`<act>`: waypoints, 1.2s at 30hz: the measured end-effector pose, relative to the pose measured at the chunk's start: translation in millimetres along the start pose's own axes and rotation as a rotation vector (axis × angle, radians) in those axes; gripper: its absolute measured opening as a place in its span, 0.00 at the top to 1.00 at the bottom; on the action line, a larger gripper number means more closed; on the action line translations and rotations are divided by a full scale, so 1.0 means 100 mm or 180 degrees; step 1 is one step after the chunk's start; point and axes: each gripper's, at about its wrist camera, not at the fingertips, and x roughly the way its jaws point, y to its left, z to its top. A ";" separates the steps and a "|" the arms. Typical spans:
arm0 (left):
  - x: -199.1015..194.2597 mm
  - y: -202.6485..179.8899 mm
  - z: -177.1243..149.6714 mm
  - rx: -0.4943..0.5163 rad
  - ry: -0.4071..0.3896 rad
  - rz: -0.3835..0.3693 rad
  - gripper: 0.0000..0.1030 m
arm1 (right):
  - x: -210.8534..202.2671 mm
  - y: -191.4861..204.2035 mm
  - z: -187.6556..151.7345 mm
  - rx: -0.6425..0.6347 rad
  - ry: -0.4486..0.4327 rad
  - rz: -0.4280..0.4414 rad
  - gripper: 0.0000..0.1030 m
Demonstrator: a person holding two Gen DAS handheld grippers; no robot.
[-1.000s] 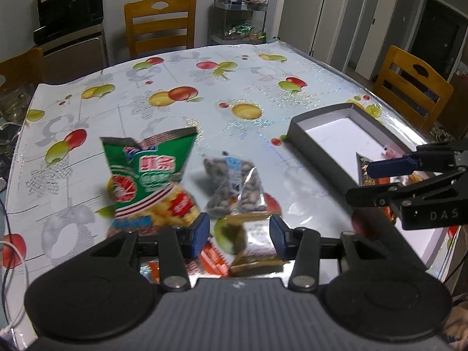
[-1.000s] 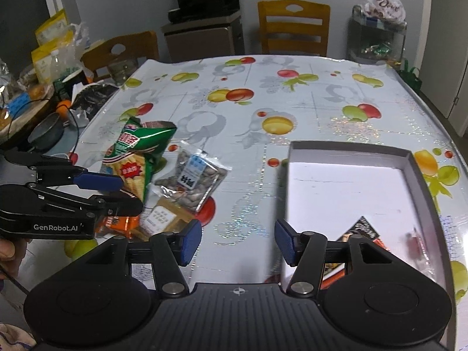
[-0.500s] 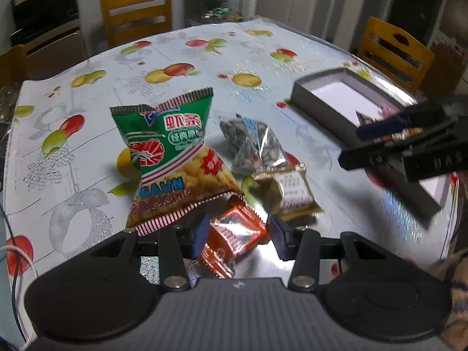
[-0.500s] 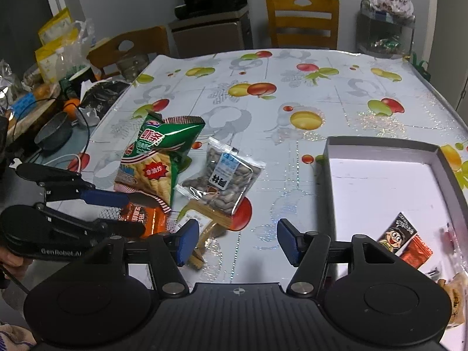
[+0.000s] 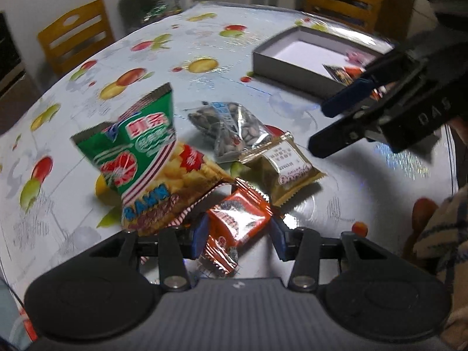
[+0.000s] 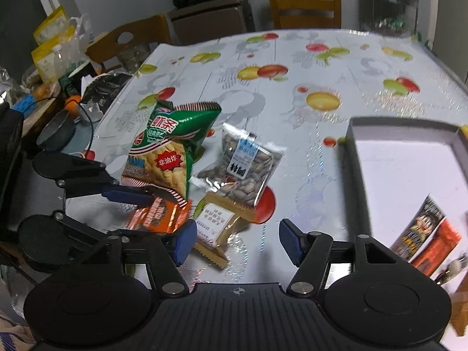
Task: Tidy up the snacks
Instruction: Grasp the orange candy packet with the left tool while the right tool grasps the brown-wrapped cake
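My left gripper [image 5: 238,238] is low over the snack pile with its jaws opening. A small orange packet [image 5: 238,219] lies on the table between the pads, which do not press it. Beside it are a green cracker bag [image 5: 140,158], a clear bag of seeds [image 5: 234,128] and a gold packet [image 5: 283,166]. My right gripper [image 6: 237,244] hovers just right of the pile, jaws opening, and only a corner of the gold packet [image 6: 216,225] reaches between its fingers. The grey box [image 6: 356,175] at the right holds a few small packets [image 6: 421,228].
Wooden chairs [image 6: 304,0] stand around the fruit-print table [image 6: 321,58]. Bags, a bowl and a cable [image 6: 58,93] crowd the side surface on the left. A person's sleeve [image 5: 438,234] is at the table's near edge.
My left gripper rolled and sank onto the pile, so the orange packet now sits between its fingers. My right gripper slid left from the box toward the pile and its jaws widened.
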 end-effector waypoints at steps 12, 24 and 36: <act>-0.02 -0.09 0.03 0.0432 -0.0076 0.0150 0.53 | 0.25 0.01 0.02 0.0318 0.0185 0.0089 0.36; 0.18 -0.08 0.17 0.0677 0.0106 -0.0088 0.53 | 0.37 0.10 0.05 0.0197 0.0238 -0.0048 0.36; 0.24 0.01 0.12 0.0292 0.0083 -0.0259 0.53 | 0.46 0.20 0.06 -0.0075 0.0207 -0.0111 0.51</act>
